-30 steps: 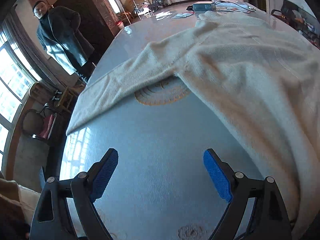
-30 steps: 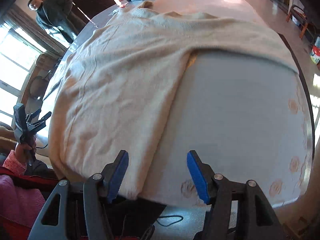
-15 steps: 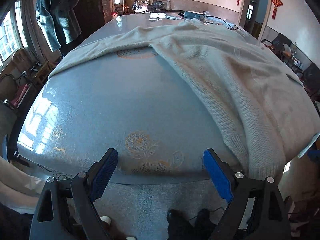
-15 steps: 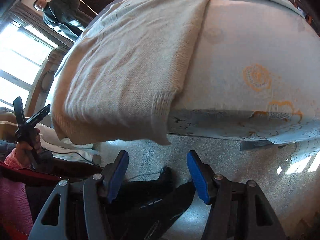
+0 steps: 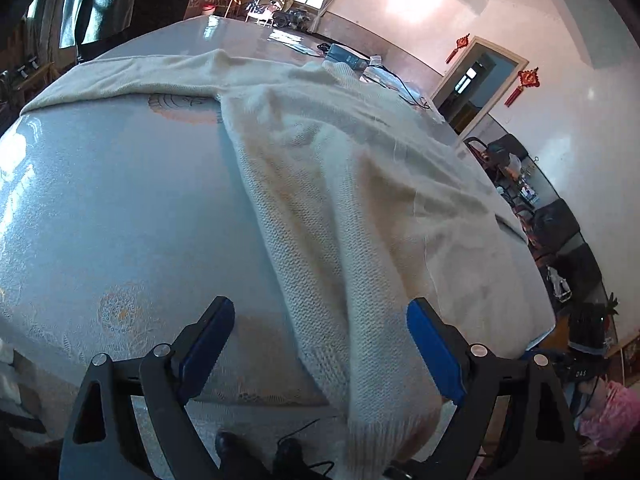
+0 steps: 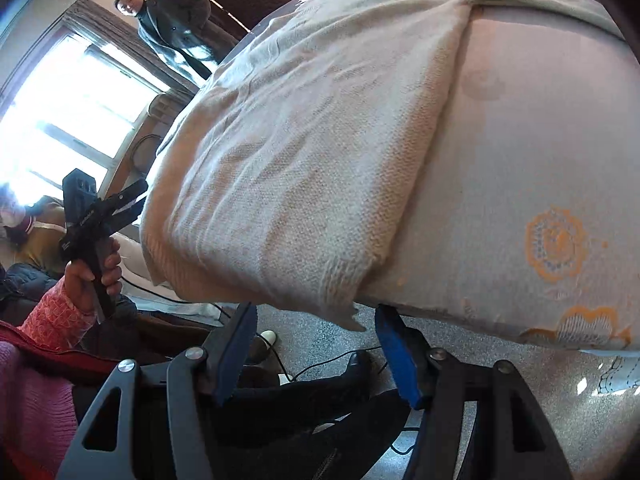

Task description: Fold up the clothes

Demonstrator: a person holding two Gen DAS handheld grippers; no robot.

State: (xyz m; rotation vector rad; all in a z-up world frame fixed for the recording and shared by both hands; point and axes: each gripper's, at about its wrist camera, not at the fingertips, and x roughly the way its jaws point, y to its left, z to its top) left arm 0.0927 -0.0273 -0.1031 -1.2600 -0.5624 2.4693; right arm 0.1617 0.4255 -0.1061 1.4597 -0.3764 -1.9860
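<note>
Daylight interior, fairly bright. Window (image 6: 68, 128) at left of right wrist view blown out, washing nearby detail. Glare patch on wall (image 5: 416, 0) in left wrist view; sheen on tablecloth (image 5: 100, 200) left edge. Strong fisheye bulge, dark vignette in corners. Sweater (image 5: 340, 200) knit sharp mid-frame. Soft shadow under table edge. Slight bluish-pink colour cast.

Grippers: left gripper (image 5: 320, 354), right gripper (image 6: 316, 354) | black frames, silver screws, blue pads | sleeve (image 6: 56, 312): pink patterned knit
</note>
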